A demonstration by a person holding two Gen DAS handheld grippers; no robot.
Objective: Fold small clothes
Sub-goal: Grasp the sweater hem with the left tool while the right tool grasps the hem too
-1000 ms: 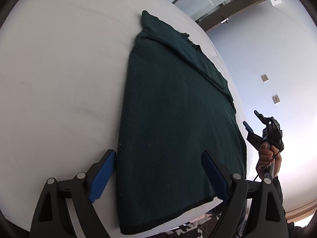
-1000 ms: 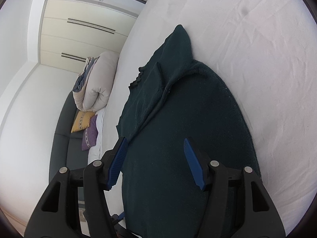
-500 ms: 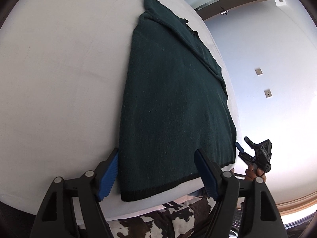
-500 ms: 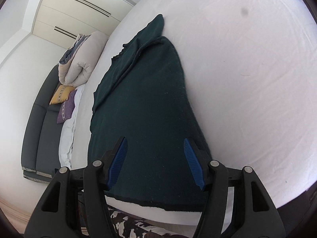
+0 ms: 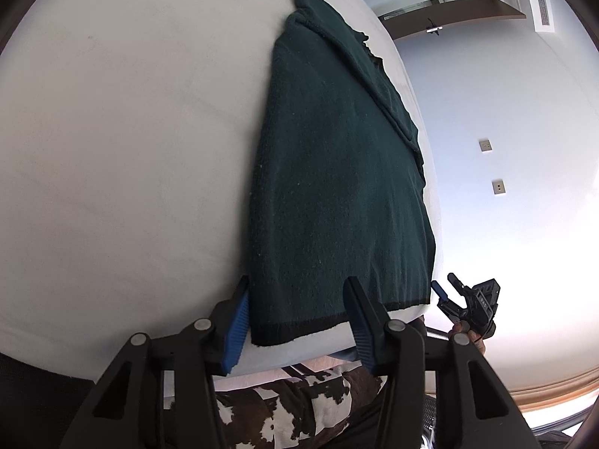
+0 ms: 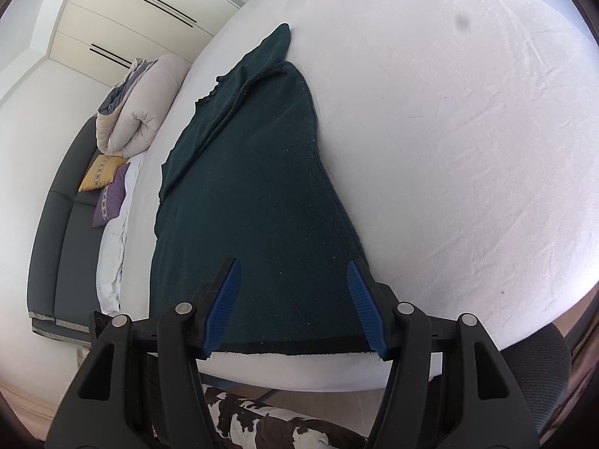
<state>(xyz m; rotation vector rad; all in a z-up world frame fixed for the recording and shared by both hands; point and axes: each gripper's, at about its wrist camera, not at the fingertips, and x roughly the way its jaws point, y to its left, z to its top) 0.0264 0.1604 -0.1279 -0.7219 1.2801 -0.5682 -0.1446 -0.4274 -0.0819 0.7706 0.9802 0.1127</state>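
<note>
- Left gripper (image 5: 297, 312): blue-padded jaws are held spread wide, nothing gripped; the near hem's left part is framed between them, contact not being determinable.
- Right gripper (image 6: 294, 308): jaws are likewise spread wide and empty; positioned over the near hem, right corner beside one pad; it is also seen small at the bed's corner in the left view.
- Cow-print fabric (image 5: 299, 408): seen below the bed edge, nearest the cameras.
- Dark green sweater (image 5: 337, 172): laid lengthwise on the white bed (image 5: 123, 149), hem at the near edge; one side and a sleeve are already folded inward over the body, giving a long narrow panel; judged partly folded, the crosswise fold hem-to-collar remaining.
- Rolled duvet (image 6: 138, 104) and cushions (image 6: 105, 183): noted beyond, on a dark sofa.
</note>
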